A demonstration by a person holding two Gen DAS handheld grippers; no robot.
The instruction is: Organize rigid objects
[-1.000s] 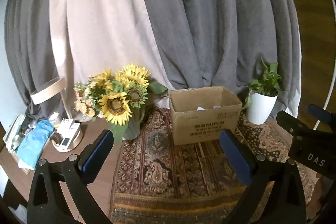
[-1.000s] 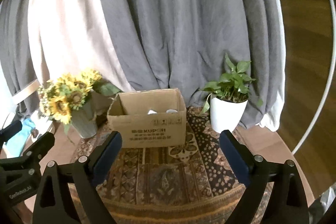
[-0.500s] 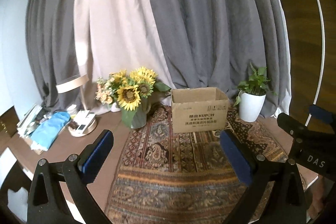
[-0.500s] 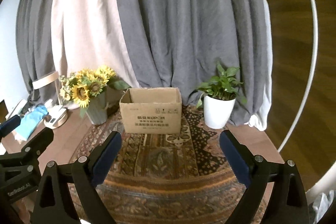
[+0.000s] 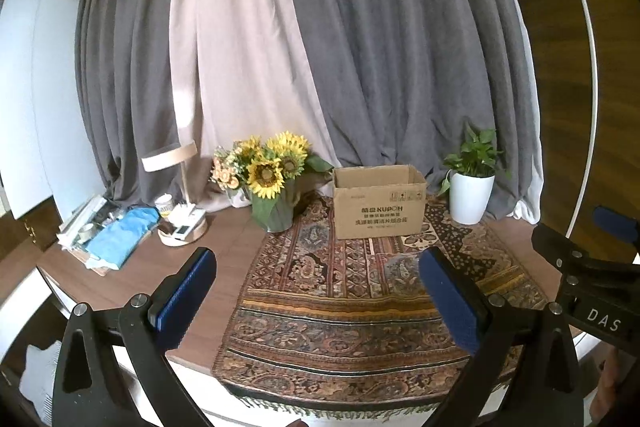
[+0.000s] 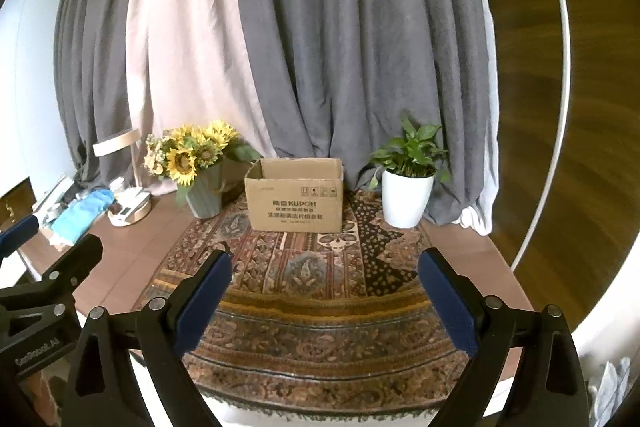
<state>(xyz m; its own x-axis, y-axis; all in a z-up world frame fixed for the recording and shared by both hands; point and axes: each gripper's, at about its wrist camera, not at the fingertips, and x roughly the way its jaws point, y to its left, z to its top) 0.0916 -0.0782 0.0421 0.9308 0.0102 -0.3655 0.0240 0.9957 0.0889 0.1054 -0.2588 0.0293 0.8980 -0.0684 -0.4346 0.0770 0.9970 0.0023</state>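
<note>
An open cardboard box (image 5: 379, 205) stands at the back of the patterned rug (image 5: 360, 307); it also shows in the right wrist view (image 6: 295, 195). Its inside is hidden from here. My left gripper (image 5: 318, 291) is open and empty, held above the rug's near part, well short of the box. My right gripper (image 6: 324, 289) is open and empty too, at about the same distance from the box. The right gripper's body shows at the right edge of the left wrist view (image 5: 588, 267).
A sunflower vase (image 5: 272, 187) stands left of the box and a white potted plant (image 5: 470, 187) right of it. A desk lamp (image 5: 176, 187), a round tray with small items and a blue cloth (image 5: 120, 237) lie at the table's left. Grey curtains hang behind.
Both grippers have pulled back and away from the box; the box looks smaller and its inside no longer shows. Both stay open and empty.
</note>
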